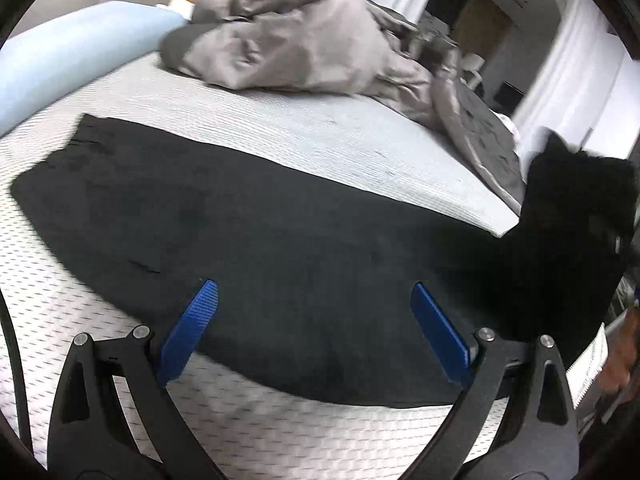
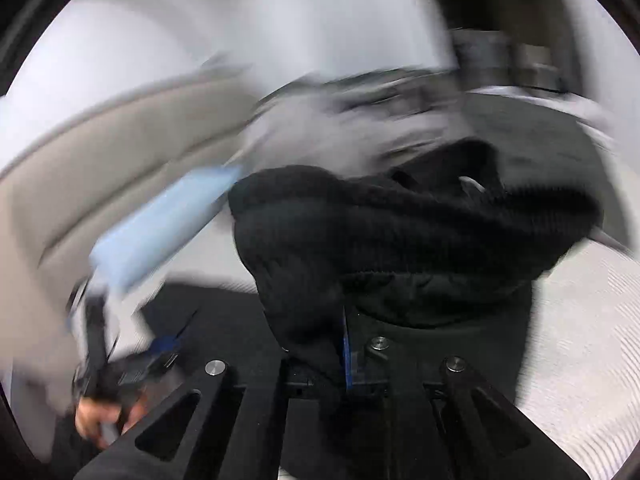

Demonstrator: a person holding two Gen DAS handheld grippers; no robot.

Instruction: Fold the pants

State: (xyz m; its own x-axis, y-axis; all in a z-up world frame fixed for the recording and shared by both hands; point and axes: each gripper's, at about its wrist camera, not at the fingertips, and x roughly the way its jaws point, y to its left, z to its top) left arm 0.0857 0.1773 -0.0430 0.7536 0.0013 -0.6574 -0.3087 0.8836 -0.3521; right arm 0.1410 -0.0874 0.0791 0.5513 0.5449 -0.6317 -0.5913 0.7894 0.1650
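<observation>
Bed [image 1: 320, 136], white ribbed cover. Black pants [image 1: 224, 216] flat across centre, 9 to 3 o'clock. Grey blanket [image 1: 304, 40] heaped at 12. Blue pillow [image 1: 72, 52] at 10.

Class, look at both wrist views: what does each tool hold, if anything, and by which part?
The right tool is shut on the black pants, gripping a bunched ribbed end, seemingly the waistband. The left tool is open, holding nothing.

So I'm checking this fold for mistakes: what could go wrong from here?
The right gripper pinches only a bunched end of the black pants, so the cloth could slip out mid-swing. The left gripper is open above the flat part, pinning nothing, so the pants might drag across the mattress and crease.
</observation>
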